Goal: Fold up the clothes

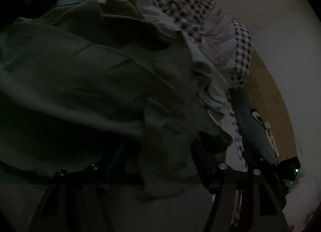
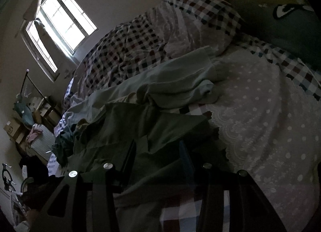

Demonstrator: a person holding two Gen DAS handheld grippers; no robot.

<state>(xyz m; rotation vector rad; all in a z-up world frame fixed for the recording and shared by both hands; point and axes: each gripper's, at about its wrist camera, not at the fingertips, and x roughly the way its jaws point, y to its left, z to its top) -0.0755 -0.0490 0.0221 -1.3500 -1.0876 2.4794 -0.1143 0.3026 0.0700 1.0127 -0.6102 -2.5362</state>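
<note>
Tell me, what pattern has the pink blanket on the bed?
White polka dots on the pink blanket, clearest in the right wrist view.

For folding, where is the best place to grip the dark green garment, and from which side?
Probably grip the dark green garment at its loose near edge, coming from the near side at a low angle. That edge lies free on the bed, while its far part sits under the pale green garment.

- No legible text, brand, number or sign in either view.
- Dark pillow (image 2: 284,23), far right on the bed: white printed mark, shape only, not readable.
- Cardboard box (image 2: 12,129), far left: dark marking too small to read.
</note>
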